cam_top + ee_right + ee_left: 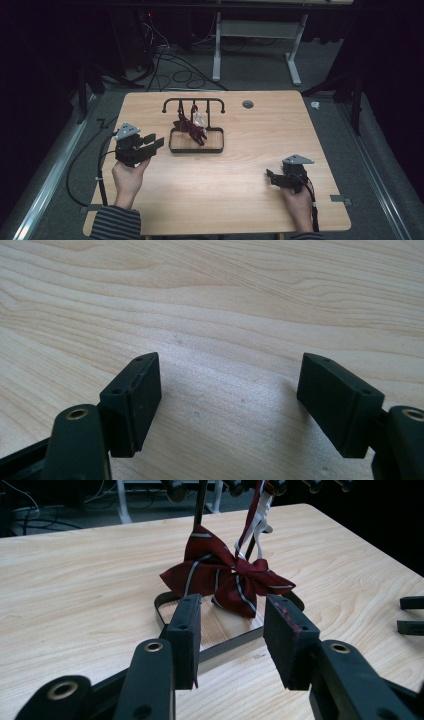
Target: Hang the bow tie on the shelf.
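Note:
A dark red striped bow tie [191,128] [227,575] hangs by its white strap from a black rack [194,102], low over the rack's tray base [196,150] in the middle of the wooden table. My left gripper [156,144] [230,611] is held just left of the tray, pointing at the bow tie. It is open, with nothing between the pads and the tie a short way beyond them. My right gripper [270,176] [230,375] rests near the table's front right, open over bare wood and pointing left.
A round grey grommet [248,104] sits in the table top at the back right of the rack. Cables [175,70] and a white desk frame [218,55] stand on the floor beyond the far edge. In the left gripper view the right gripper's jaw tips [412,615] show at the right edge.

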### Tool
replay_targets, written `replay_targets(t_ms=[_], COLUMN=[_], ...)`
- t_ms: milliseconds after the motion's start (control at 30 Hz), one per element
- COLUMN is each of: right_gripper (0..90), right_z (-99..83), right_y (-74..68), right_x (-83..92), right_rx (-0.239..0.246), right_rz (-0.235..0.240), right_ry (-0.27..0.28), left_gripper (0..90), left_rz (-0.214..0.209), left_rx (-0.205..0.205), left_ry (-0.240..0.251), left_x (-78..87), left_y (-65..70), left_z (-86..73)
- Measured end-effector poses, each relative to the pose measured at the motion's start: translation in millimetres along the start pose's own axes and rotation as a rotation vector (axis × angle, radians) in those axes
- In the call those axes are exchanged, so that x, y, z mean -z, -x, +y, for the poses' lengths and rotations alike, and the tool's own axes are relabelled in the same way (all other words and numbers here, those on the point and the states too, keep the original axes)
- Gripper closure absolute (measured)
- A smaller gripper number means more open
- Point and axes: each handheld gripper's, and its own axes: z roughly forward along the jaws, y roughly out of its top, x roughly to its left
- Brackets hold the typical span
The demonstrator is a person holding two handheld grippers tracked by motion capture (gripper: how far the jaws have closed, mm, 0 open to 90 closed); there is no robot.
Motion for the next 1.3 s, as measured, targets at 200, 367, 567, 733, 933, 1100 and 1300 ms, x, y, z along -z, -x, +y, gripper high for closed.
replay_targets(t_ms=[200, 367, 567, 733, 933, 1100, 1300], right_gripper=[26.9, 26.9, 26.8, 26.9, 26.9, 26.9, 26.9], right_z=[0.0, 0.0, 0.0, 0.0, 0.0, 0.0, 0.0], right_y=[0.0, 0.0, 0.0, -0.1, -0.1, -0.1, -0.1], right_x=[0.0, 0.0, 0.0, 0.0, 0.0, 0.0, 0.0], right_rx=[-0.001, 0.000, 0.000, -0.001, 0.000, 0.000, 0.000], right_rz=[0.000, 0.000, 0.000, 0.000, 0.000, -0.001, -0.001], right_ry=[0.000, 0.000, 0.000, 0.000, 0.000, 0.000, 0.000], left_gripper=[58.7, 58.4, 58.2, 57.8, 57.4, 57.2, 57.0], left_rz=[-0.003, -0.003, -0.001, 0.001, 0.000, -0.001, 0.005], left_rx=[0.005, 0.017, 0.026, 0.035, 0.043, 0.056, 0.058], left_ry=[0.000, -0.009, -0.013, -0.022, -0.027, -0.039, -0.050], left_x=[0.1, 0.2, -0.3, -1.1, -2.0, -3.6, -6.0], left_y=[0.6, -0.6, -1.0, -2.0, -2.3, -4.1, -4.5], left_z=[-5.4, -11.2, -17.5, -21.7, -27.2, -32.7, -36.1])
